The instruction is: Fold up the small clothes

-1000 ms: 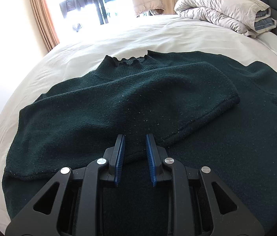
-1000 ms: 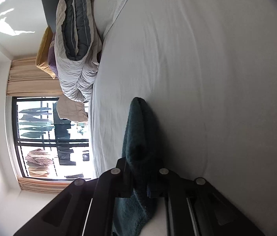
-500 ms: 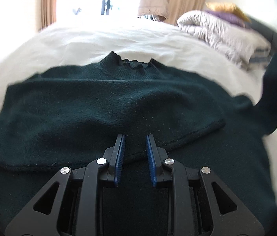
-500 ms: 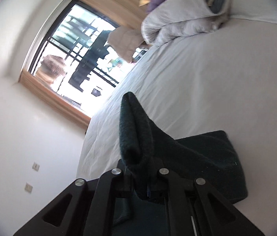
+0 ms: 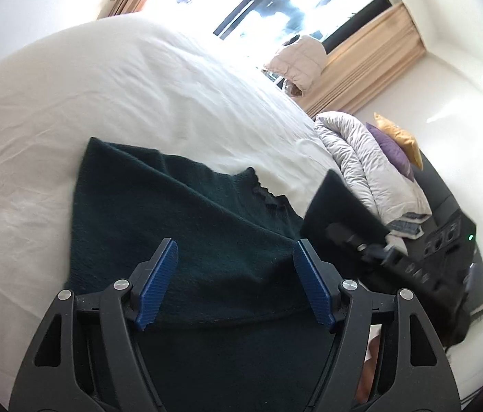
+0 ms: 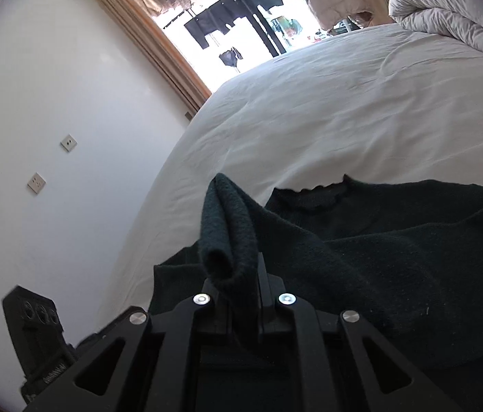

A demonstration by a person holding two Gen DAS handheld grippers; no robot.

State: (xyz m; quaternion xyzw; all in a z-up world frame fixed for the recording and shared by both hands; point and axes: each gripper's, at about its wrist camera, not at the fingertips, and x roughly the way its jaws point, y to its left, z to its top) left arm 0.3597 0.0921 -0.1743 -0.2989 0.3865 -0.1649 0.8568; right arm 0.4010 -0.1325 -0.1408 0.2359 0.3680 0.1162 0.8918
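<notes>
White bed (image 6: 361, 110) bears a dark green sweater (image 5: 190, 226); no legible writing.

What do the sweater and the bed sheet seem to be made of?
Sweater: dark green knit, probably wool or a similar yarn; matte, fuzzy surface with a scalloped collar. Sheet: white woven fabric, perhaps cotton; smooth, with fine creases.
</notes>
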